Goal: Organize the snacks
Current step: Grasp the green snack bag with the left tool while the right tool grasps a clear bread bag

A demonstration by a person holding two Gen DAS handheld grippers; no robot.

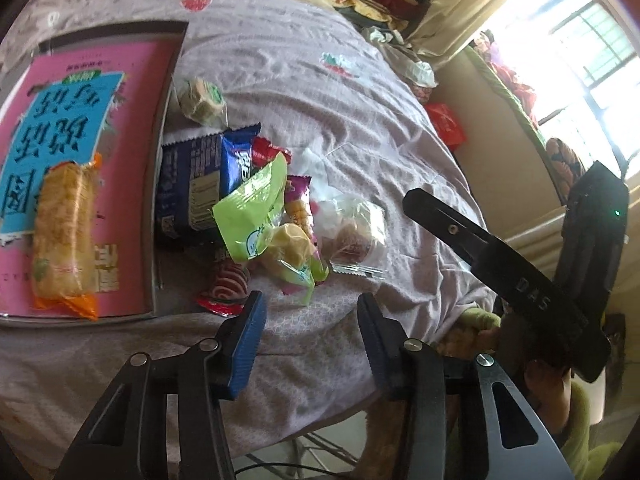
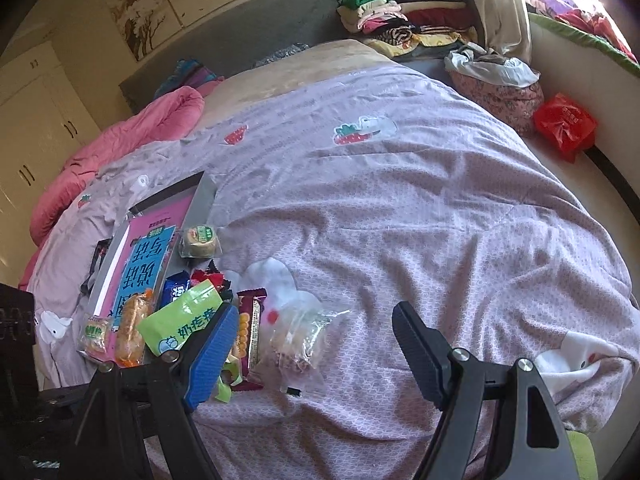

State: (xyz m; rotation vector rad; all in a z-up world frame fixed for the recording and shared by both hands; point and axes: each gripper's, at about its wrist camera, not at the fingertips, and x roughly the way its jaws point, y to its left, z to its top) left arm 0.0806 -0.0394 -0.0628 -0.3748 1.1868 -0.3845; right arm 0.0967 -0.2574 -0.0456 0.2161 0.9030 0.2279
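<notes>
1. Lilac bedspread (image 2: pixel 400 208) fills the frame, strawberry patches on it.
2. Pink quilt (image 2: pixel 120 136) bunched up at ten o'clock.
3. Folded clothes (image 2: pixel 404 20) stacked at one o'clock.
4. Red bag (image 2: pixel 564 126) at two o'clock.

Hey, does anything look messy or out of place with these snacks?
Yes. Most snacks sit in a jumbled heap on the bedspread beside the pink book, overlapping at odd angles. Only the orange pack lies on the book. Nothing looks torn or spilled.
</notes>
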